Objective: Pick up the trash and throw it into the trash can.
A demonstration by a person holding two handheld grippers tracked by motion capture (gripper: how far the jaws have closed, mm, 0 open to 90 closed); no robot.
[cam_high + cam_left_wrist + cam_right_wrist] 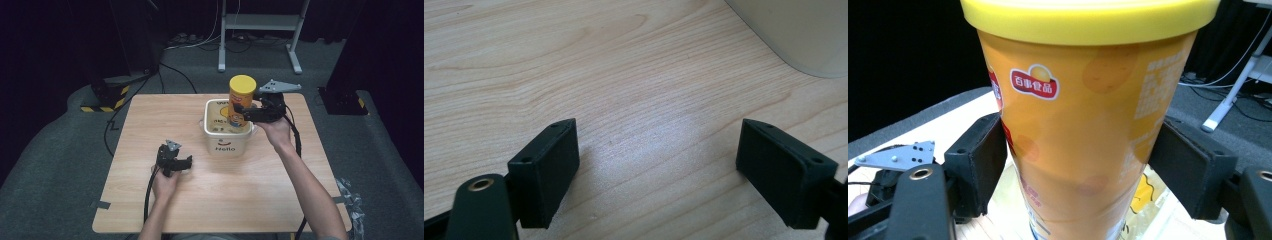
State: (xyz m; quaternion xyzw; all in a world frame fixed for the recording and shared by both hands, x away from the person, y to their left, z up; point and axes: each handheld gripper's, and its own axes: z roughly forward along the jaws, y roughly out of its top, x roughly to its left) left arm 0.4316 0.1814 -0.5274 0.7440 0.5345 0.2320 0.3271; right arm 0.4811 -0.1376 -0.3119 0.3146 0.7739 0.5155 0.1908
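A tall orange chip can with a yellow lid (241, 95) stands upright over the white bucket (226, 140), its lower end inside the bucket's mouth. My right gripper (243, 112) is shut on the can's body; in the right gripper view both pads (979, 156) press the sides of the can (1083, 130). My left gripper (186, 162) rests low over the wooden table, to the left of the bucket. Its jaws stand wide apart with only bare wood (649, 135) between them. The bucket's curved white wall (799, 35) fills the top right of the left gripper view.
The bucket carries a cartoon print and the word "Hello". The wooden table (150, 120) has bare surface left and in front of the bucket. Behind it are a white metal stand (260, 25), floor cables and a black-yellow striped base (107, 97).
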